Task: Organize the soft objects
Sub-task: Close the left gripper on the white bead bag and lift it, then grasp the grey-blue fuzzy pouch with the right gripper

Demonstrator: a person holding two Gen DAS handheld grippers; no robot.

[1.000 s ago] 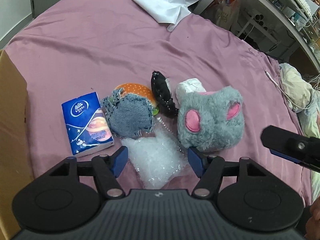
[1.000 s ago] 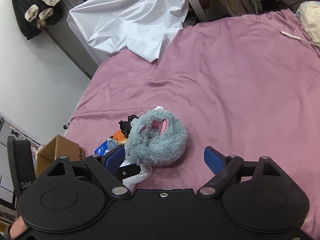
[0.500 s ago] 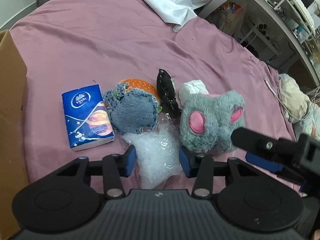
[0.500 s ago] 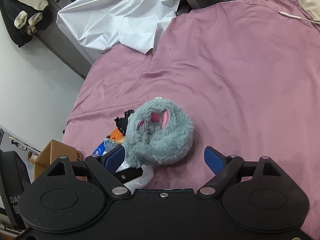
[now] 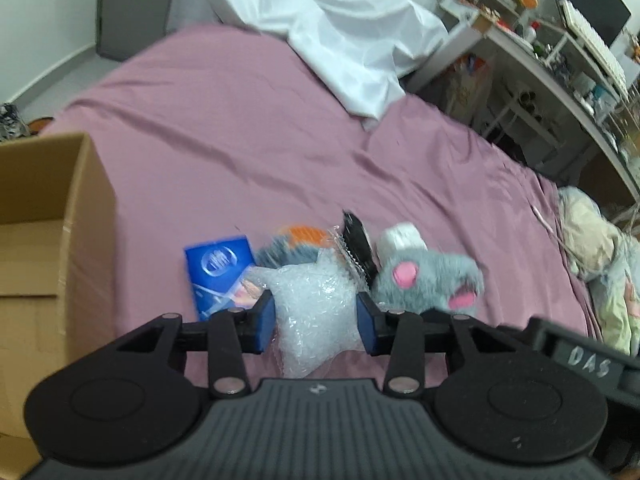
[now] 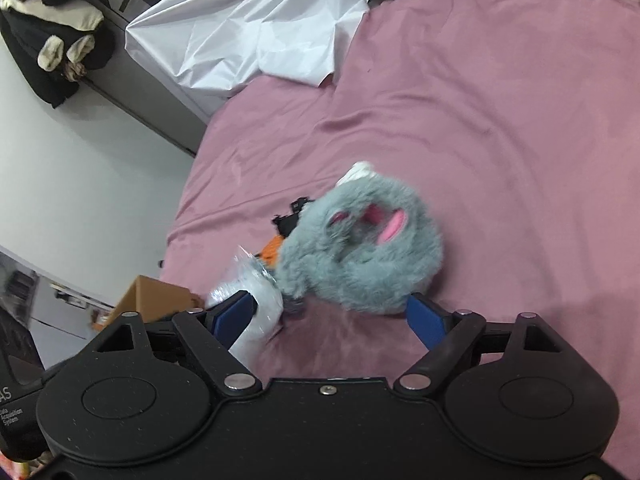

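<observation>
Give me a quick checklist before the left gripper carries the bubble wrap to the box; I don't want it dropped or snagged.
1. Left gripper clamped on the bubble wrap: ok, both pads press its sides.
2. Wrap lifted off the purple bedsheet: cannot tell.
3. Cardboard box open: ok, its top is open at the left.
4. Tissue pack out of the path: not ok, it lies between wrap and box.
5. Right gripper clear: ok, open, framing the grey plush.

Bare pink bedspread (image 6: 500, 128) right of grey plush (image 6: 360, 256); cardboard box (image 5: 44, 232) and, seemingly, crowded clutter leftward.
</observation>
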